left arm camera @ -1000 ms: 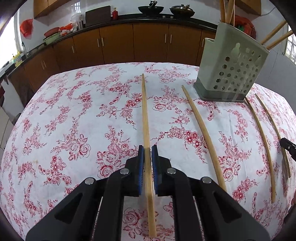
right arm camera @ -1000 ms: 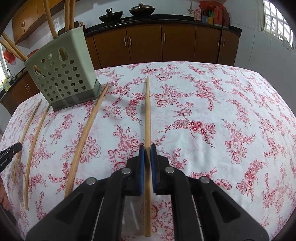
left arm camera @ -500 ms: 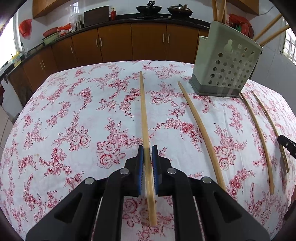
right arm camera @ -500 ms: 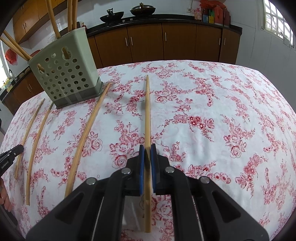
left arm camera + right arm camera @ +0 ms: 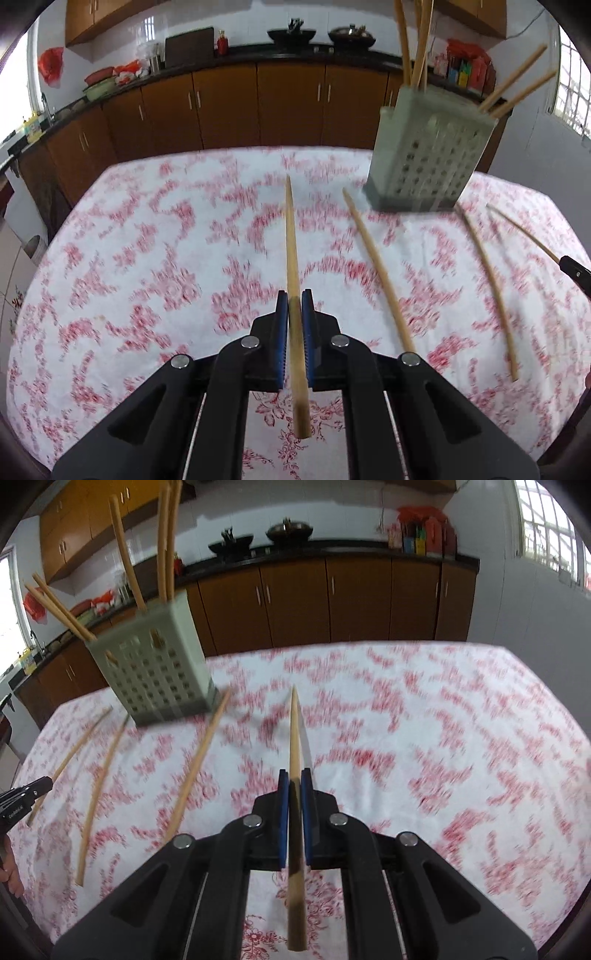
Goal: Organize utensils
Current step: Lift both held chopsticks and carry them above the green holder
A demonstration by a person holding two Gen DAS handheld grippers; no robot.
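Small white lettering on the left gripper (image 5: 26, 797) tip, too blurred to read

White tablecloth with a red rose print (image 5: 147, 258) covers the table. Pale tan wooden chopstick (image 5: 291, 240) runs toward twelve o'clock between blue pads on the black left claw (image 5: 294, 306). At one o'clock, a grey-green perforated plastic holder (image 5: 424, 162). Behind it, brown cabinets (image 5: 258, 103).

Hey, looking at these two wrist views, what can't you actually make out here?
- Left wrist view: floral tablecloth pattern, smeared by motion blur.
- Right wrist view: utensil holder interior, hidden by its walls.
- Left wrist view: right gripper, cut off by the edge.
- Both views: countertop items, too small.
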